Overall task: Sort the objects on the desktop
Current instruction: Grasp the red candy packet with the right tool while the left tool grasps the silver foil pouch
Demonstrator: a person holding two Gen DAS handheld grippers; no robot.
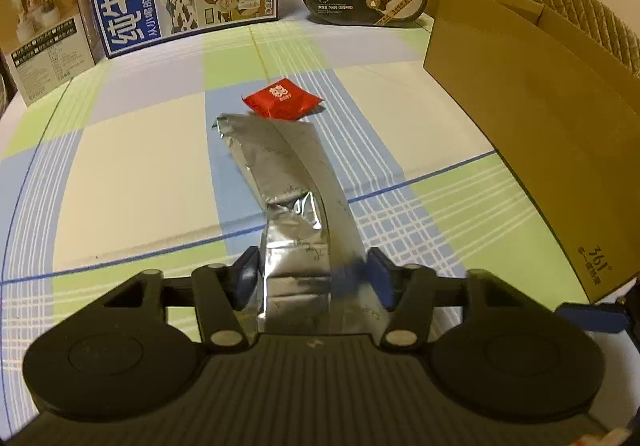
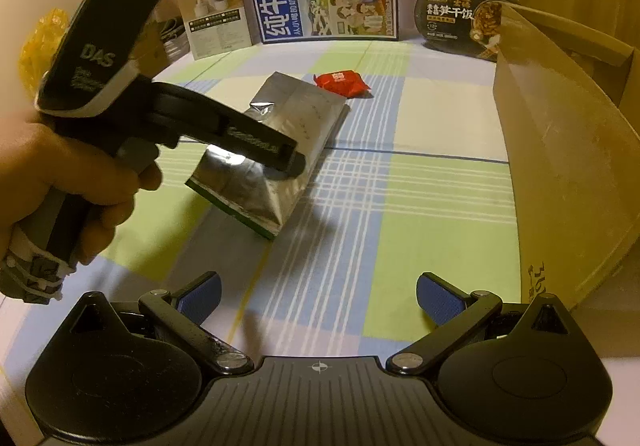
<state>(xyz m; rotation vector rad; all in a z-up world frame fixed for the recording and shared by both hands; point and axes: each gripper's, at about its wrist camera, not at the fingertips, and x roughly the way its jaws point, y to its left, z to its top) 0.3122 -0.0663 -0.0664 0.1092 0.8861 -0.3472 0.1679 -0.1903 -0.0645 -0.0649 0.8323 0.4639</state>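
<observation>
Partly hidden foil pouch [image 1: 296,214] in left jaws, right gripper [image 2: 318,296] wide.

We saw a crinkled, shiny foil pouch [image 1: 292,202], a glossy red plastic sachet [image 1: 282,102], a matt brown cardboard box [image 1: 536,118], and smooth checked cloth covering the bench [image 1: 132,166].

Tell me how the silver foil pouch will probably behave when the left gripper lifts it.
The silver foil pouch is creased and dented, so it is probably floppy and may sag past the left gripper. It looks flat, so likely light. Its shiny film may slip between the fingers, and it touches or overlaps the red packet, so it could nudge that.
</observation>
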